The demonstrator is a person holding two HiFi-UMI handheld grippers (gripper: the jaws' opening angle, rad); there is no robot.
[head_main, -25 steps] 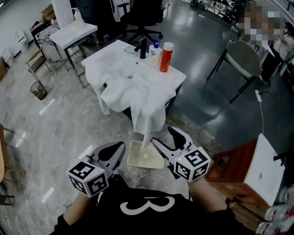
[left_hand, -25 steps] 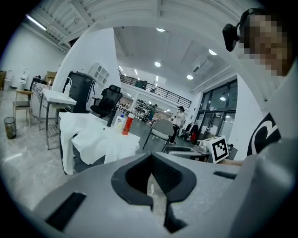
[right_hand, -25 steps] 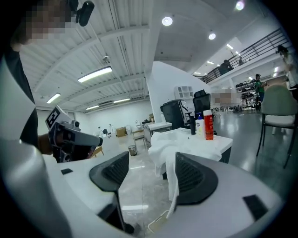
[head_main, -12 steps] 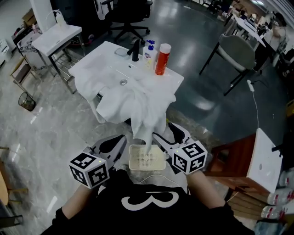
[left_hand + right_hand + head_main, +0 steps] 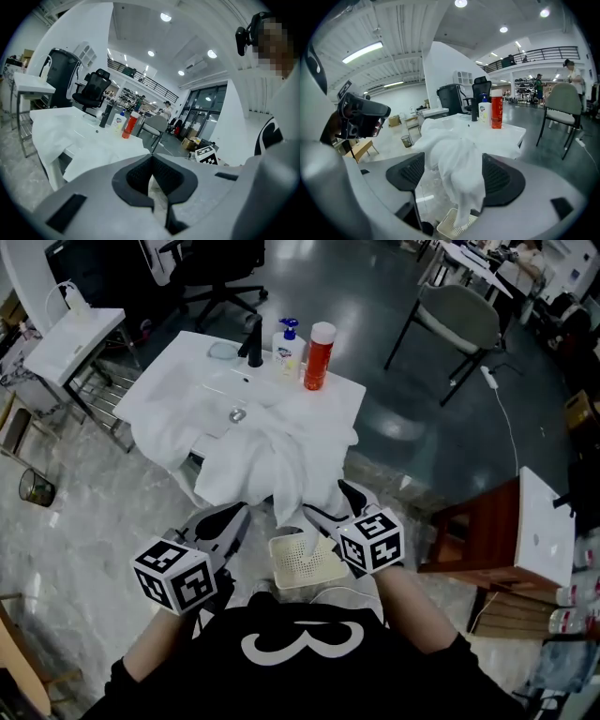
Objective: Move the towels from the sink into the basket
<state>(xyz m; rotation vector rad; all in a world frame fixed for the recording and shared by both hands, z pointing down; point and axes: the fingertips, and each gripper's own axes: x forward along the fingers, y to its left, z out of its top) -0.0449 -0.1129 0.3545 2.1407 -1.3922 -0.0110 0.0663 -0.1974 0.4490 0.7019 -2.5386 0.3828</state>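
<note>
White towels [image 5: 272, 451] spill out of the white sink [image 5: 178, 381] and over its front edge. One long end hangs down to the cream perforated basket [image 5: 305, 563] on the floor. My right gripper [image 5: 321, 518] is open and its jaws have just been opening. That hanging towel [image 5: 459, 183] runs loose between the pads above the basket [image 5: 450, 227]. My left gripper [image 5: 223, 524] is to the left of the basket. Its pads [image 5: 136, 176] meet at the tip, shut on nothing I can make out.
On the sink's back rim stand a black faucet [image 5: 254, 341], a soap bottle [image 5: 288, 338] and a red bottle [image 5: 319, 355]. A grey chair [image 5: 464, 320] is at the back right. A wooden stand with a white top [image 5: 539, 531] is on the right.
Both grippers moved forward toward the sink. The right one sank and its jaws spread wider around the towel end, which now hangs lower, at the basket.
</note>
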